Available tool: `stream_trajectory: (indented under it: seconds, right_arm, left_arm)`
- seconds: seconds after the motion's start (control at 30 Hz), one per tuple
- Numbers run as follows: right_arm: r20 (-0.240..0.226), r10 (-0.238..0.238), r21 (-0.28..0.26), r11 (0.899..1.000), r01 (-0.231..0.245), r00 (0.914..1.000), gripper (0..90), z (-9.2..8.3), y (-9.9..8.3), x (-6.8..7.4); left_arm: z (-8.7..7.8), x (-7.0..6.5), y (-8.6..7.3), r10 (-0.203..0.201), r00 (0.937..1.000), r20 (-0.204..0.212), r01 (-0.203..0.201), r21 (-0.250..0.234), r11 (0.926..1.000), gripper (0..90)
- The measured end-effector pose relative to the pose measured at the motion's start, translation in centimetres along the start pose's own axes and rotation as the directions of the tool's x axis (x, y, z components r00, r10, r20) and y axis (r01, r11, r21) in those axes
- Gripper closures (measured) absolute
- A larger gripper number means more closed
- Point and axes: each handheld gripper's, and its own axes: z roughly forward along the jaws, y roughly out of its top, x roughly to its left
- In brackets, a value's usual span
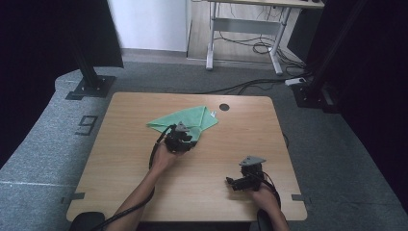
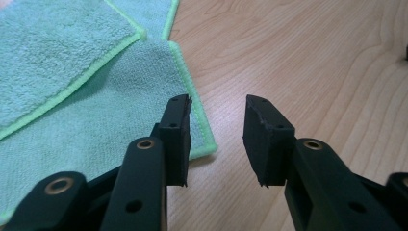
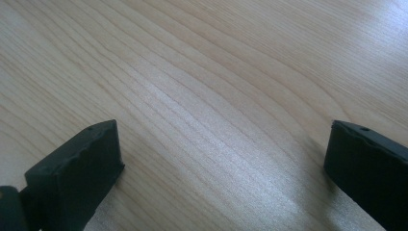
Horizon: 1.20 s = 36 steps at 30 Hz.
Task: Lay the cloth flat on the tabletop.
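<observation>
One mark reads clearly from the high view: a big dark figure "9" (image 1: 85,124) sits on the grey floor mat (image 1: 43,144), just off the table's (image 1: 134,192) far left corner. The green cloth (image 1: 185,118) carries a small white tag (image 1: 213,113) at its corner, too tiny to read.

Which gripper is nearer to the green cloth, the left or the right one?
Left. The left gripper is at the green cloth's near edge; the right gripper is well apart, over bare table.
</observation>
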Motion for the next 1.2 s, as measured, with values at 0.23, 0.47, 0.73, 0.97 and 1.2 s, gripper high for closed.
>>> stream_trajectory:
  seconds: [0.23, 0.47, 0.73, 0.97, 1.2]
  right_arm:
    - [0.000, 0.000, 0.000, 1.000, 0.000, 1.0000, 0.0, 0.0, 0.0, 0.0]
    - [0.000, 0.000, 0.000, 1.000, 0.000, 1.0000, 0.0, 0.0, 0.0, 0.0]
    - [0.000, 0.000, 0.000, 1.000, 0.000, 1.0000, 0.0, 0.0, 0.0, 0.0]
    - [0.000, 0.000, 0.000, 1.000, 0.000, 1.0000, 0.0, 0.0, 0.0, 0.0]
    - [0.000, 0.000, 0.000, 1.000, 0.000, 1.0000, 0.0, 0.0, 0.0, 0.0]
  left_arm:
    - [1.0, 0.0, 0.0, -0.002, 0.9998, -0.020, 0.003, 0.027, 0.9996, 67.4]
    - [2.2, -0.1, -0.6, 0.007, 0.9997, -0.025, -0.005, 0.059, 0.9982, 69.7]
    - [2.6, 0.0, -1.1, 0.011, 0.9990, -0.044, -0.007, 0.087, 0.9962, 77.4]
    - [2.3, -0.2, -1.2, 0.033, 0.9972, -0.067, -0.026, 0.105, 0.9941, 86.1]
    - [1.7, -0.1, -1.4, 0.034, 0.9975, -0.062, -0.026, 0.125, 0.9918, 86.4]
